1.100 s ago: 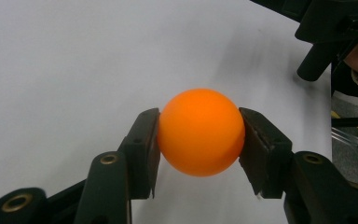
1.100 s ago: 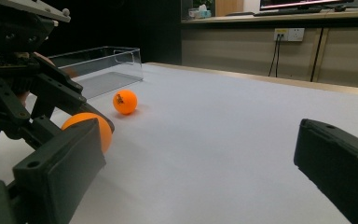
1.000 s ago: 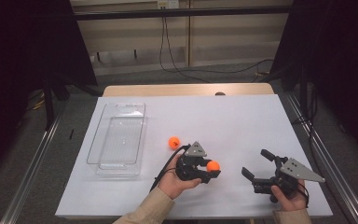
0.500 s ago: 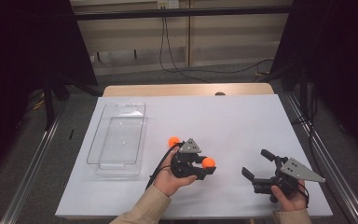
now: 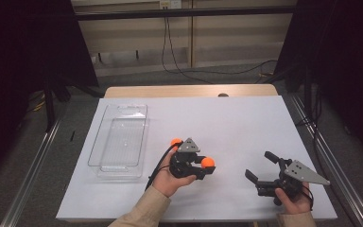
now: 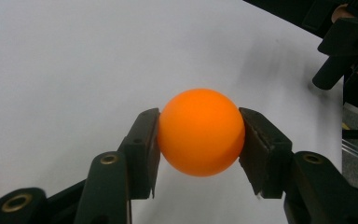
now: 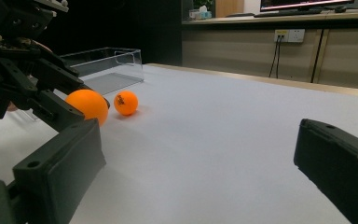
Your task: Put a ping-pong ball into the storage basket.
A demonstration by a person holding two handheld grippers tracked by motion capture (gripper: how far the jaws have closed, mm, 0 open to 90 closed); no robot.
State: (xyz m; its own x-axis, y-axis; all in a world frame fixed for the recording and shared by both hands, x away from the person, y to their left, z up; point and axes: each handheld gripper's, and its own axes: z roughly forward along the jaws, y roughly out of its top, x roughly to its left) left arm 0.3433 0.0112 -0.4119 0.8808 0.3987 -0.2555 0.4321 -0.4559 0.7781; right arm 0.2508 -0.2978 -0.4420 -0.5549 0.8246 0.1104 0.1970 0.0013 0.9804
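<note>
Stuff sitting around the white table

There's a clear rectangular plastic tray on the left side of the white-covered table, lying flat with nothing in it. A second orange ping-pong ball with a small dark print on it rests on the table just right of the tray, apart from its wall. At the far edge a bare strip of light wooden tabletop pokes out from under the white cover. Beyond that, black cables hang down a beige panelled wall to the grey floor, with dark curtains on both sides.
</note>
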